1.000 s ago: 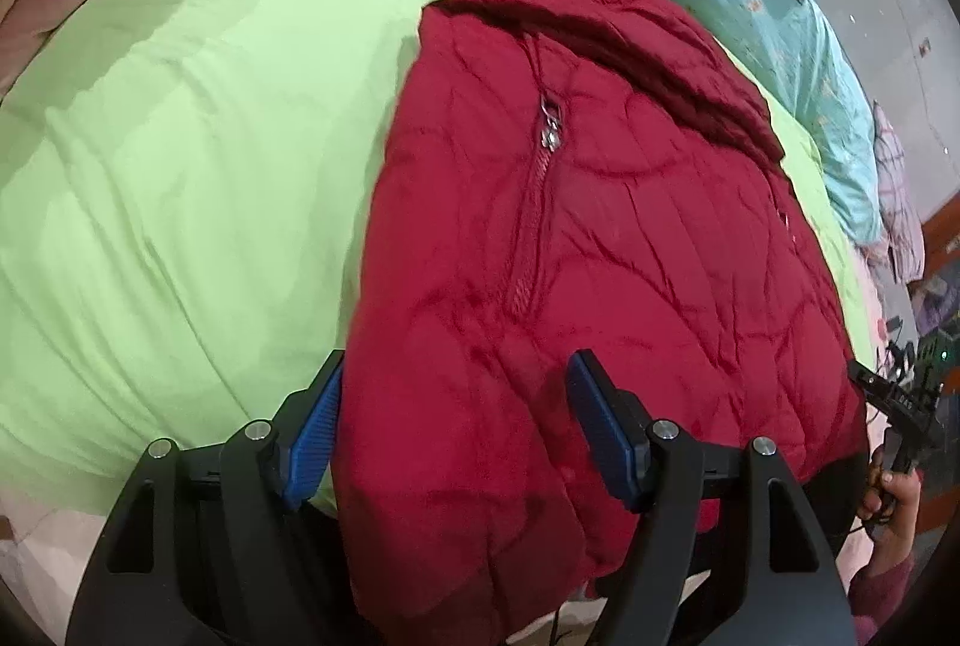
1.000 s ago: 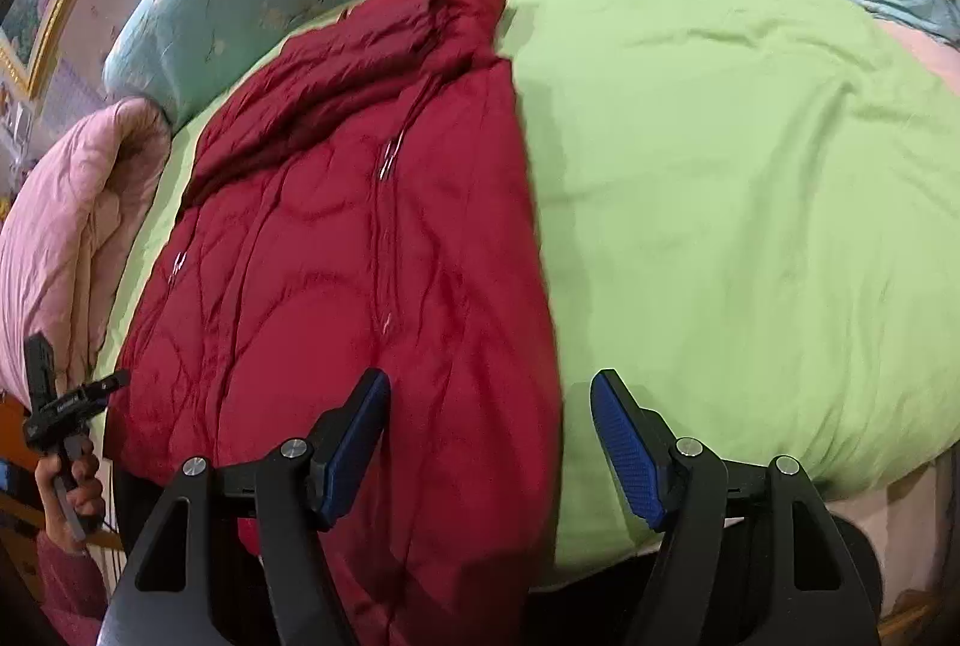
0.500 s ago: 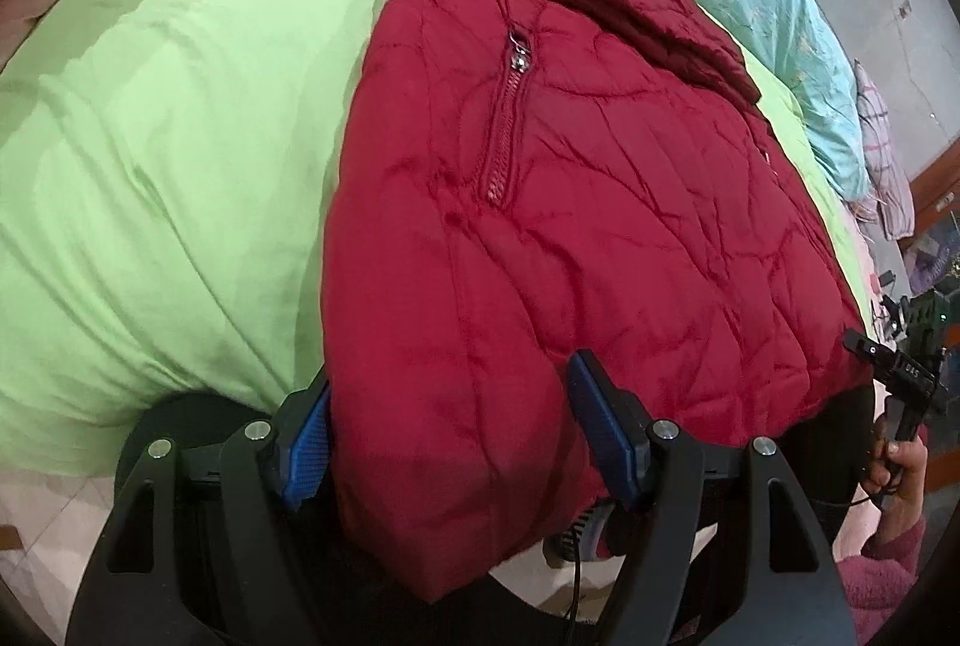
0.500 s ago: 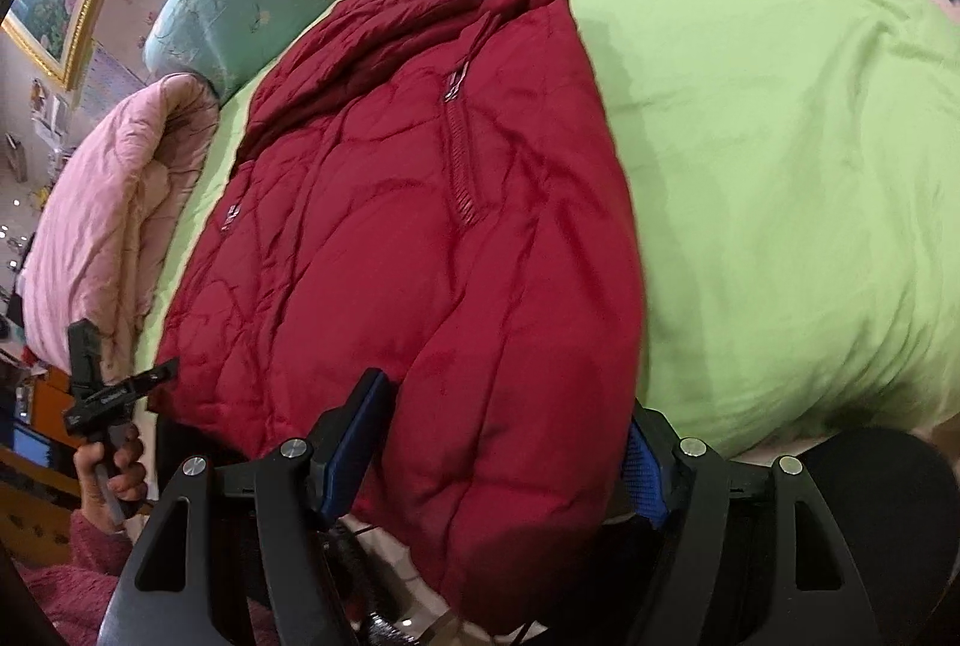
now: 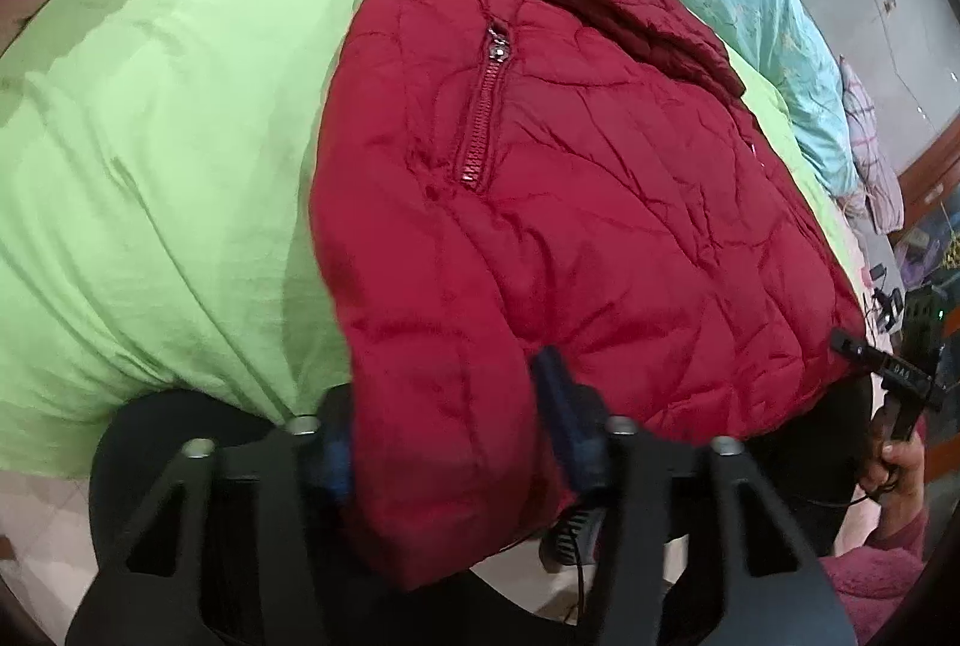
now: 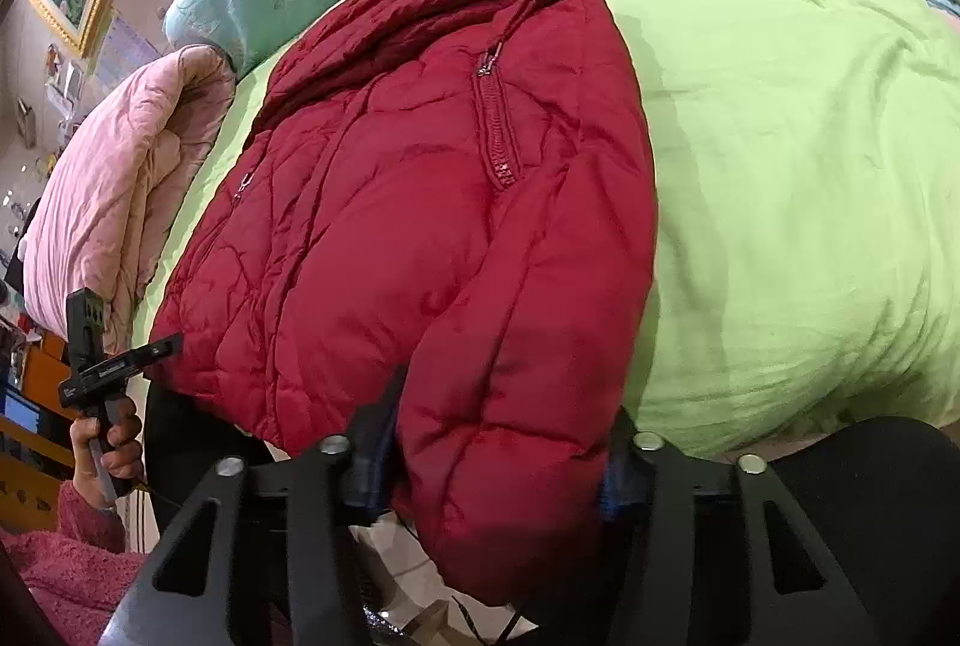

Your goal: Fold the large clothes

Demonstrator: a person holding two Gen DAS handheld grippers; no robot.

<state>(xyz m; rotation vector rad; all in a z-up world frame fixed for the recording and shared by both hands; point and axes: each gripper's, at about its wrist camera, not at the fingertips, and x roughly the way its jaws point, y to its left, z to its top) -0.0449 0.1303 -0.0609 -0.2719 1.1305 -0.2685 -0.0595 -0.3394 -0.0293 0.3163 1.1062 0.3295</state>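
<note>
Both pairs of fingers have just been closing: the left gripper (image 5: 450,442) and right gripper (image 6: 498,451) each clamp the red jacket (image 5: 570,202) at its hem corners, overhanging the bed (image 5: 150,135). Sleeves look folded in; the lengthwise fold remains.

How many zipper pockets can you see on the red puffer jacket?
1 clearly: a zipped pocket on the red quilted puffer jacket, near its edge beside the green bedsheet. Others may be hidden.
</note>
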